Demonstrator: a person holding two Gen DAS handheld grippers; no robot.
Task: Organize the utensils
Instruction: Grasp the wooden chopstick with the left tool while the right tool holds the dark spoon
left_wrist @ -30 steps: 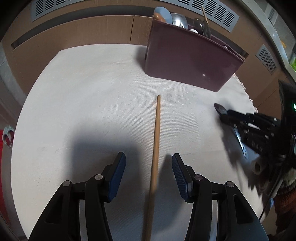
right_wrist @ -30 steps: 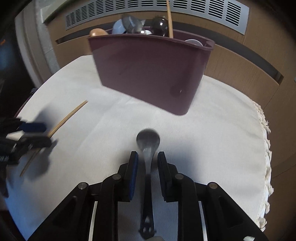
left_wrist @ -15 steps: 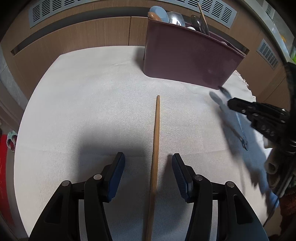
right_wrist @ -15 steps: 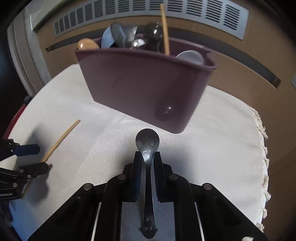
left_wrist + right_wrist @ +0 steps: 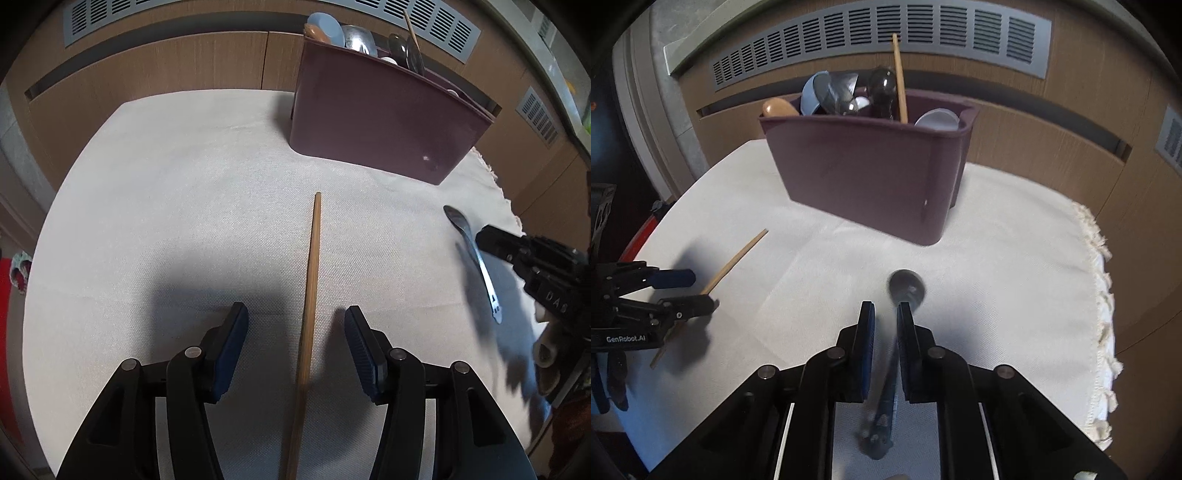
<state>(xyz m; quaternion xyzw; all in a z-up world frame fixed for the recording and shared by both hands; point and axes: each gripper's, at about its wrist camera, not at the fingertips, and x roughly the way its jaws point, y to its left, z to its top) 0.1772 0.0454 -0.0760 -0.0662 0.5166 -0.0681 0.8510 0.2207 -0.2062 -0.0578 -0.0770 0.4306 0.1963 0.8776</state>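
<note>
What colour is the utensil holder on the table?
The utensil holder is a dark plum purple, seen best in the right wrist view.

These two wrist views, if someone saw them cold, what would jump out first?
Probably the maroon caddy at the far side of the white cloth, crammed with spoons and a standing chopstick. Next, the lone wooden chopstick lying between the open left gripper's fingers. Then the blurred metal spoon, its handle between the right gripper's near-closed fingers.

chopstick (image 5: 312, 280) lies before bin (image 5: 380, 125).
</note>
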